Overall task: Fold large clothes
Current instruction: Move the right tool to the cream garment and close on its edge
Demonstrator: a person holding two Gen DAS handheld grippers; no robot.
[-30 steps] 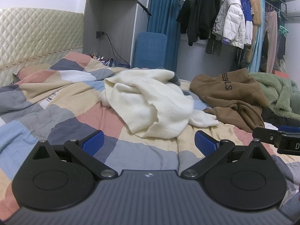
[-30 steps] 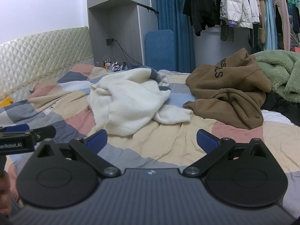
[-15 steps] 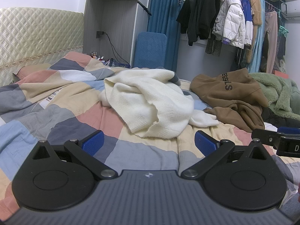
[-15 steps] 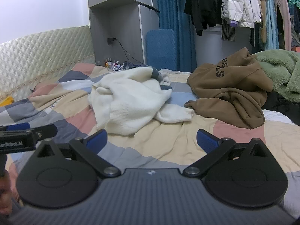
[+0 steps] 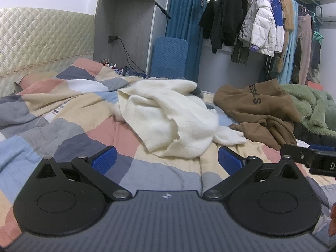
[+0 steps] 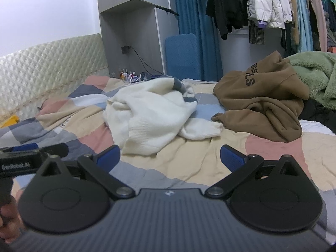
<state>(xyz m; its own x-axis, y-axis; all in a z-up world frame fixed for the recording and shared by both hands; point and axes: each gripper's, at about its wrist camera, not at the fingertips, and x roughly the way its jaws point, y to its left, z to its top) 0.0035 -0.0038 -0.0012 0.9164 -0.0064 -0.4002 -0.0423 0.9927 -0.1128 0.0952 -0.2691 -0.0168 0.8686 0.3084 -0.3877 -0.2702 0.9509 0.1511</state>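
Note:
A crumpled cream knit sweater point(image 5: 168, 115) lies on the patchwork bedspread point(image 5: 63, 126), just beyond my left gripper point(image 5: 167, 159), which is open and empty. In the right wrist view the sweater point(image 6: 151, 115) lies ahead and slightly left of my right gripper point(image 6: 170, 157), also open and empty. A brown hoodie point(image 5: 258, 109) with dark lettering is heaped to the sweater's right, and shows in the right wrist view point(image 6: 262, 103). Each gripper's edge shows in the other's view.
A green fleece garment point(image 5: 310, 107) lies at the far right over dark clothes. A padded headboard point(image 5: 42, 46) stands on the left. A grey cabinet point(image 5: 126, 31), a blue curtain point(image 5: 182, 21) and a rack of hanging clothes point(image 5: 262, 27) stand behind the bed.
The right gripper has shifted slightly forward and its view has tilted a little. The left gripper has hardly moved. Both stay open.

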